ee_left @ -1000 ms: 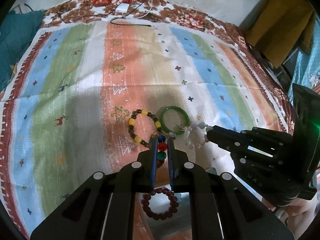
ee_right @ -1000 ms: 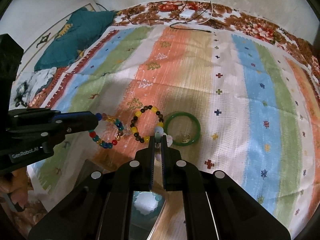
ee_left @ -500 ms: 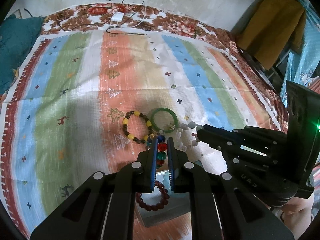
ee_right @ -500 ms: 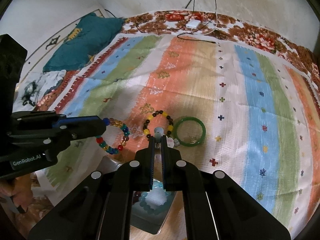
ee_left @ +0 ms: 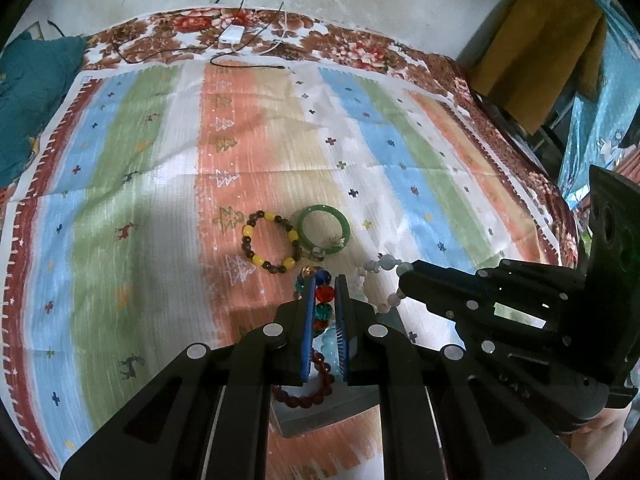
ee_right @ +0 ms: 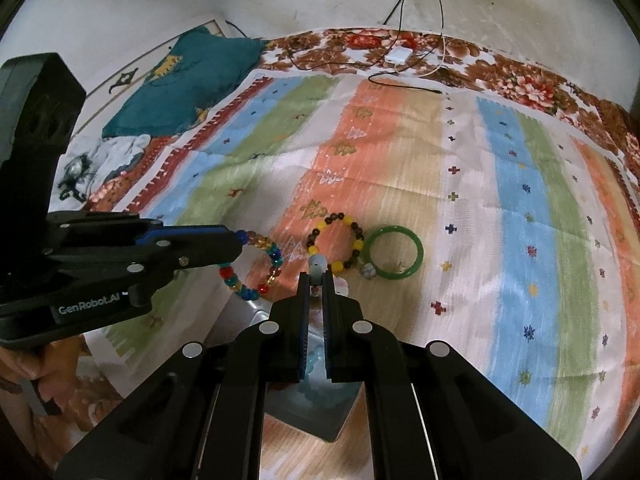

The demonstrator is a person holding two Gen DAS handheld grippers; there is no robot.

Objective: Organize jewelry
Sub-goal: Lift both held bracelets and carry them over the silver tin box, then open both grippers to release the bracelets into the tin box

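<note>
Striped cloth (ee_left: pixel 280 152) in orange, blue, green and white, spread flat over a flowery brown cover (ee_right: pixel 532 80), white wall behind. Far back: a small white charger block (ee_right: pixel 400 55) with thin wires. At one side: a teal cushion (ee_right: pixel 188 80).

Left hand-held gripper (ee_left: pixel 323 292) pinched tight on a bracelet of shiny red, blue, green and amber beads (ee_right: pixel 256 268), held up off the cloth. Right hand-held gripper (ee_right: pixel 317 280) pinched tight on a bracelet of pale white and light blue beads (ee_left: pixel 378 280), also lifted.

Lying on the orange stripe: a bracelet of yellow and dark brown beads (ee_left: pixel 272 242), and touching its side, a smooth green round bangle (ee_left: pixel 324 230).

Just below both hand-held grippers: a grey open box (ee_left: pixel 320 412). Inside, a bracelet of dark red beads (ee_left: pixel 308 388) and a pale blue bead bracelet (ee_right: pixel 314 360), partly hidden by the fingers.
</note>
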